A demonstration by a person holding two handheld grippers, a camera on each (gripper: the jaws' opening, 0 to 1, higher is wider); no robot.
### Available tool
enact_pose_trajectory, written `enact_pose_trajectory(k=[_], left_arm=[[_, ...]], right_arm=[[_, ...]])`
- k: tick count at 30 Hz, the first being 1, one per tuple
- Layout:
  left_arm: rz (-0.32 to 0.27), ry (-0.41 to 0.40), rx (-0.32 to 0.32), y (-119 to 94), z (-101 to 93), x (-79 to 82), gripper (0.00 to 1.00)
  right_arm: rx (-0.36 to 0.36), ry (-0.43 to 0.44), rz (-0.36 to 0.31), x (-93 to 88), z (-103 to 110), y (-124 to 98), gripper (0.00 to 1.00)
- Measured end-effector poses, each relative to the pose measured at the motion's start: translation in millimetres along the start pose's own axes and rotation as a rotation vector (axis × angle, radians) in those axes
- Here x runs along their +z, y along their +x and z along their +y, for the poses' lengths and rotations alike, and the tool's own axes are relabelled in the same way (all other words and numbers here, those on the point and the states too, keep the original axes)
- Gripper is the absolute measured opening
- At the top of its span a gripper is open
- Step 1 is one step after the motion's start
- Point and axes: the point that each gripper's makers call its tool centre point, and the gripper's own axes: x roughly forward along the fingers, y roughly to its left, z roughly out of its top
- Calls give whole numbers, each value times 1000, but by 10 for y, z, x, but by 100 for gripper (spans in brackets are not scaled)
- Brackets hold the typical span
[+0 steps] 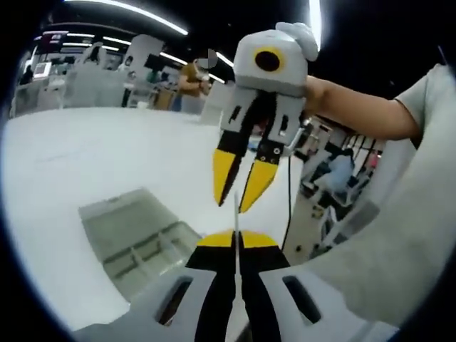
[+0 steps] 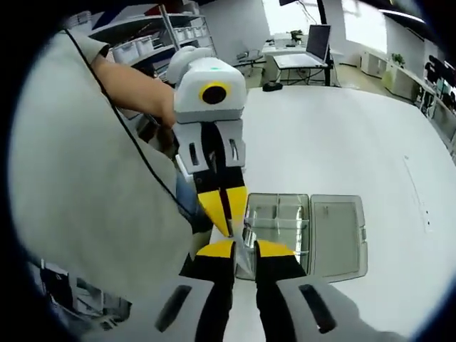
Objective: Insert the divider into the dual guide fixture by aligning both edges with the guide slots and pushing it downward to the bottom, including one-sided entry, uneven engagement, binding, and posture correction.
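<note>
White table [image 2: 342,135] under clear fixture [image 2: 306,231], laptop [image 2: 313,43] behind, both tools [image 1: 237,239] [image 2: 246,249] clamped on thin divider [image 1: 236,214].

Colours: left tongs [image 1: 236,241] have yellow tips on black fingers and a light grey-white body with dark slots; same scheme on the right tongs [image 2: 244,249]. Each housing is white with a black lens ringed in yellow. Divider [image 1: 236,214] reads as a thin pale, near-clear strip edge-on. Fixture box [image 2: 308,231] is clear plastic with a greenish-grey tint, lid the same. Table [image 1: 85,157] is plain white, no pattern. Person's sleeve [image 1: 427,128] is pale grey-beige. Background laptop [image 2: 313,43] is dark.
</note>
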Motion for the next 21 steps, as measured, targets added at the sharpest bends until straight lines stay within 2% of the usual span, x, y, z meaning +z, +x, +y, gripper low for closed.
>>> enact_pose_trajectory(k=[2, 11, 21], left_arm=[[-1, 13, -2, 1, -3, 5, 0], [3, 58, -12, -13, 6, -19, 0], [-13, 134, -28, -34, 11, 5, 0]], right_arm=[[27, -11, 8, -4, 44, 13, 2], [63, -28, 18, -8, 64, 25, 0], [81, 26, 32, 24, 99, 17, 0]])
